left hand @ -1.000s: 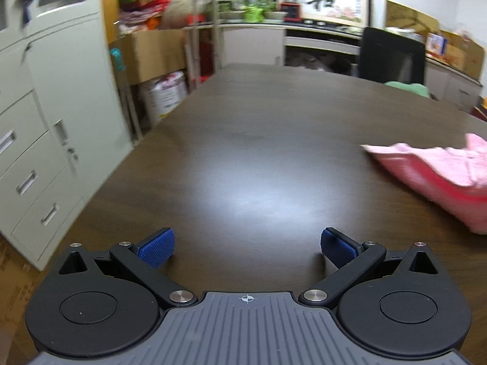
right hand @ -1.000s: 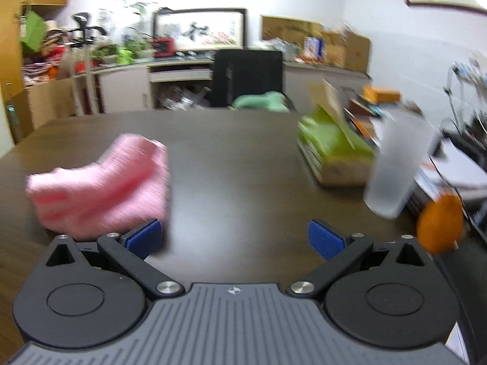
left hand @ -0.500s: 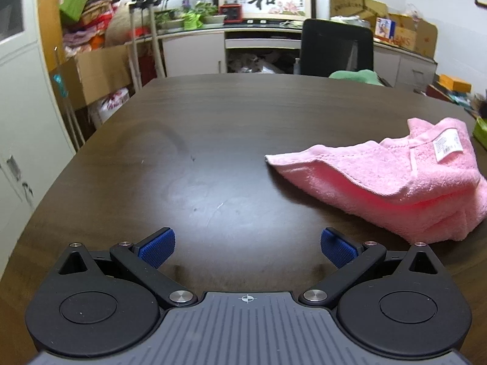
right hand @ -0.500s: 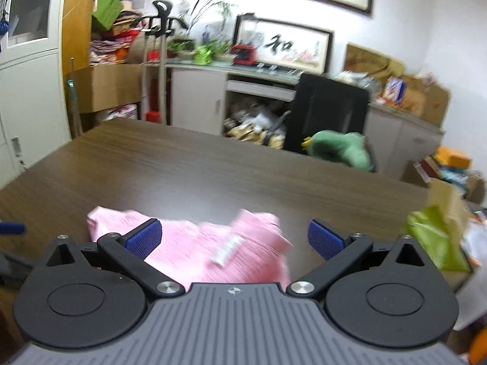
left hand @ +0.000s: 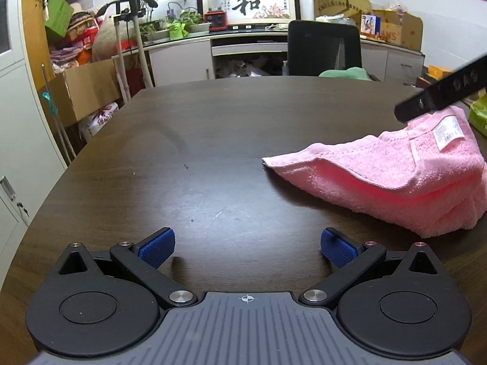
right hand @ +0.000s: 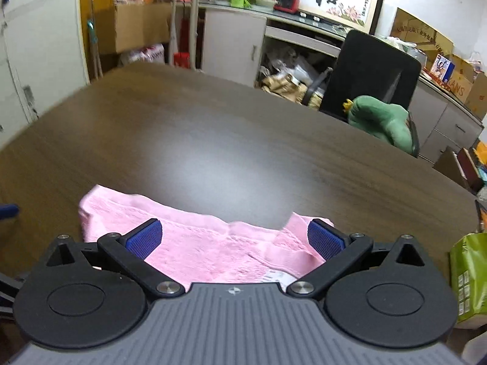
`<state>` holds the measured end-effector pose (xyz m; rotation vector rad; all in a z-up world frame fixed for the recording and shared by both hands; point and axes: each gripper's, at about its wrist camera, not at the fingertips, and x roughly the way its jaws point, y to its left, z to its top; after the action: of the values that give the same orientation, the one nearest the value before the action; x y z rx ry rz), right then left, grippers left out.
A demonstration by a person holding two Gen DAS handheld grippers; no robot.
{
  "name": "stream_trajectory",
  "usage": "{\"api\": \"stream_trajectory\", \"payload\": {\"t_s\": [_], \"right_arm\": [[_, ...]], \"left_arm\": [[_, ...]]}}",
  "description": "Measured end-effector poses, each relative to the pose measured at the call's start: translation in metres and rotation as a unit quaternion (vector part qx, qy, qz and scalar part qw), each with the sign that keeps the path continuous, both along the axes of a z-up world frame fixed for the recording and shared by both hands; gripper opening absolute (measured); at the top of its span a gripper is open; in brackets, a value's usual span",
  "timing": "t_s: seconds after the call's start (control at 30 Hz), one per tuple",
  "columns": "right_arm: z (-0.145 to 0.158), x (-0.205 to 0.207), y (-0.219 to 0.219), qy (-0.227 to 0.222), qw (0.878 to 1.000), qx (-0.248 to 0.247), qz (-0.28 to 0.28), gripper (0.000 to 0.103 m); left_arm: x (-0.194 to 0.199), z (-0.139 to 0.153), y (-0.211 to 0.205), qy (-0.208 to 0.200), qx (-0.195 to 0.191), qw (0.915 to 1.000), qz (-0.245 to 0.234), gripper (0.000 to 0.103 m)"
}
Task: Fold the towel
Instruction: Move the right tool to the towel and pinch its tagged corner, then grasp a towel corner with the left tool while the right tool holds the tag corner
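Both grippers have swung toward the pink towel (left hand: 392,167) within the last second. The left gripper (left hand: 247,248), jaws wide apart and empty, now faces it across the table (left hand: 213,140); the right gripper (right hand: 235,240), equally spread, hovers over the rumpled heap, likely lining up a corner grasp.

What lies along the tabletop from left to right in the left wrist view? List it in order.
Bare dark table → pink towel → green packet at the right edge.
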<state>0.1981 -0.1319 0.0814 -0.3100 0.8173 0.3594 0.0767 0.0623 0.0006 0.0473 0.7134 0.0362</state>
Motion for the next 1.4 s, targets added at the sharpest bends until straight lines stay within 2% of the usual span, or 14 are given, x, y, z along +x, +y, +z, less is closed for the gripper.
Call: {"api": "stream_trajectory", "payload": {"t_s": [0.1,0.17,0.2,0.23,0.27,0.33,0.5,0.63,0.73,0.87,0.93,1.03,1.23,1.4], "right_arm": [[-0.007,0.003,-0.007,0.021,1.0,0.001,-0.015,0.1],[-0.011,0.0,-0.015,0.03,0.999,0.01,-0.019,0.092],[-0.012,-0.003,-0.02,0.031,0.999,0.02,-0.025,0.073],[-0.011,-0.006,-0.025,0.031,0.999,0.031,-0.032,0.042],[-0.01,-0.007,-0.029,0.031,0.998,0.039,-0.036,0.037],[-0.008,-0.009,-0.035,0.031,0.998,0.047,-0.04,0.04],[-0.004,-0.016,-0.047,0.027,0.999,0.045,-0.014,0.035],[-0.002,-0.038,-0.058,0.009,0.999,0.04,-0.005,0.022],[-0.005,-0.058,-0.066,-0.014,0.999,0.041,-0.004,0.018],[-0.012,-0.094,-0.091,-0.053,0.995,0.078,-0.021,0.015],[-0.014,-0.113,-0.107,-0.078,0.991,0.106,-0.029,0.01],[-0.019,-0.137,-0.13,-0.097,0.982,0.158,-0.034,0.01],[-0.038,-0.149,-0.161,-0.08,0.969,0.234,-0.01,0.01],[-0.047,-0.144,-0.173,-0.063,0.969,0.24,-0.006,0.01]], "left_arm": [[0.0,0.001,0.004,0.004,-0.006,1.0,0.005,0.103],[-0.001,0.002,0.007,0.003,-0.008,0.9999,0.009,0.103],[-0.001,0.003,0.007,0.002,-0.008,0.9999,0.01,0.103],[-0.002,0.004,0.008,0.001,-0.007,0.9999,0.011,0.103],[-0.003,0.004,0.008,0.001,-0.006,0.9999,0.012,0.103],[-0.004,0.004,0.009,0.0,-0.002,0.9999,0.012,0.103],[-0.005,0.005,0.011,0.0,-0.006,0.9999,0.013,0.103],[-0.006,0.006,0.013,-0.004,-0.007,0.9999,0.015,0.103],[-0.006,0.006,0.016,-0.005,-0.009,0.9998,0.019,0.103],[-0.006,0.004,0.015,-0.008,-0.002,0.9997,0.021,0.103],[-0.006,0.003,0.012,-0.009,0.006,0.9998,0.019,0.103],[-0.006,0.004,0.008,-0.01,0.005,0.9998,0.017,0.103],[0.006,0.009,0.007,0.003,-0.022,0.9996,0.016,0.103],[0.022,0.018,0.008,0.015,-0.042,0.999,0.008,0.103]]}}
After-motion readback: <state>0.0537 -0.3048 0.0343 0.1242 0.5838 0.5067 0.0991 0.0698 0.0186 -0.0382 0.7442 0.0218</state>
